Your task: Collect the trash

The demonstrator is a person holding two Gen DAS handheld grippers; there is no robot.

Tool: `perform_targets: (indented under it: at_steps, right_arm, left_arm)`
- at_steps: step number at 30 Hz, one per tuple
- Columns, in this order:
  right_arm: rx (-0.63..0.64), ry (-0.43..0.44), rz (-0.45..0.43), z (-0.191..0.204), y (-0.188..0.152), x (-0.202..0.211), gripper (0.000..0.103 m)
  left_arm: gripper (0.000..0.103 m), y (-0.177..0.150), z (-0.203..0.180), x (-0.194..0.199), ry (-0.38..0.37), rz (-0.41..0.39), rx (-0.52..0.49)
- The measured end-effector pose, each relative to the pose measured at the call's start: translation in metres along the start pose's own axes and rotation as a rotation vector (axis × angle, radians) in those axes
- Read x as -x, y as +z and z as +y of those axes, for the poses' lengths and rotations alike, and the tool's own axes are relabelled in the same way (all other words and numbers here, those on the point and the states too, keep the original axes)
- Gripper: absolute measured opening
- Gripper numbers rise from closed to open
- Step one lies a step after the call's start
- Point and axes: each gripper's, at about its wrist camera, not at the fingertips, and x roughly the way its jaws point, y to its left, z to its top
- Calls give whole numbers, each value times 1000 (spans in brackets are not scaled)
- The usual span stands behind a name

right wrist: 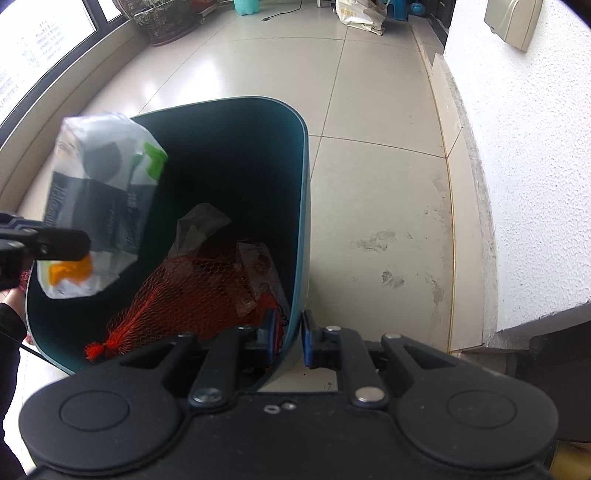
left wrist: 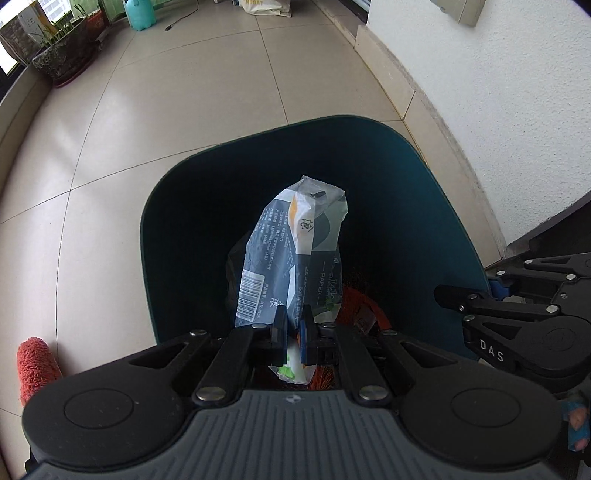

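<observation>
At the bottom centre of the left wrist view, the left gripper (left wrist: 293, 338) was nearly closed, its two blue-edged fingers pinching the lower part of an empty plastic wrapper (left wrist: 291, 254) printed with a barcode and the word PAPER. The wrapper stood up from the fingers toward 12 o'clock, above the open mouth of the teal trash bin (left wrist: 424, 177). In the right wrist view the same wrapper (right wrist: 99, 199) appeared at 10 o'clock, blurred, over the bin's left side, with the left gripper (right wrist: 55, 243) entering from 9 o'clock. The right gripper (right wrist: 291, 341) was closed most of the way onto the near right wall of the trash bin (right wrist: 301, 206), one finger inside the bin and one outside; contact of the pads with the wall could not be confirmed. Inside the bin lay an orange mesh net bag (right wrist: 177, 295), touching a small printed carton (right wrist: 258, 269) and a crumpled clear plastic piece (right wrist: 199, 225). Beyond the bin, the tiled floor (left wrist: 184, 110) ran toward 12 o'clock. At 11 o'clock stood a potted plant (left wrist: 62, 55) and a teal bottle (left wrist: 139, 14); at 12 o'clock sat a white shopping bag (right wrist: 360, 16). A white textured wall (right wrist: 535, 166) occupied 2 o'clock.
</observation>
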Motion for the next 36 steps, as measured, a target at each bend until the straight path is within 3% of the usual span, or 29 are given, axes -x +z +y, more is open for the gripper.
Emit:
perform_targets:
  at_steps: [7,13,16,18,19,20,29,33,36]
  right_arm:
    - [1,10,1,-1,-2,2,14]
    - [6,25,6,-1,-1,4,18]
    - [-2,31,0,-3,-1,8,20]
    - [-13,36,-6,-5,-1,12,22]
    - [-16,40,-10,-5,-1,15,24]
    - [-16,45,-17,-6,-2,20,26]
    - [54,54,-118,12,-19,77,42]
    - [78,64,-181,21,-30,108,63]
    - [67,85,-224,24,-37,132,70]
  left_arm:
    - [6,0,2,-49,1,86,26]
    - [10,-5,3,-56,-32,100,14]
    - [25,-7,4,-52,-40,93,19]
    - [42,-11,3,-45,-37,72,16]
    - [61,-13,3,-38,-34,53,15]
    - [71,-16,3,-32,-33,34,17]
    - [71,-48,9,43,-3,-88,50]
    - [71,-66,18,77,3,-138,63]
    - [71,-64,23,99,-4,-178,61]
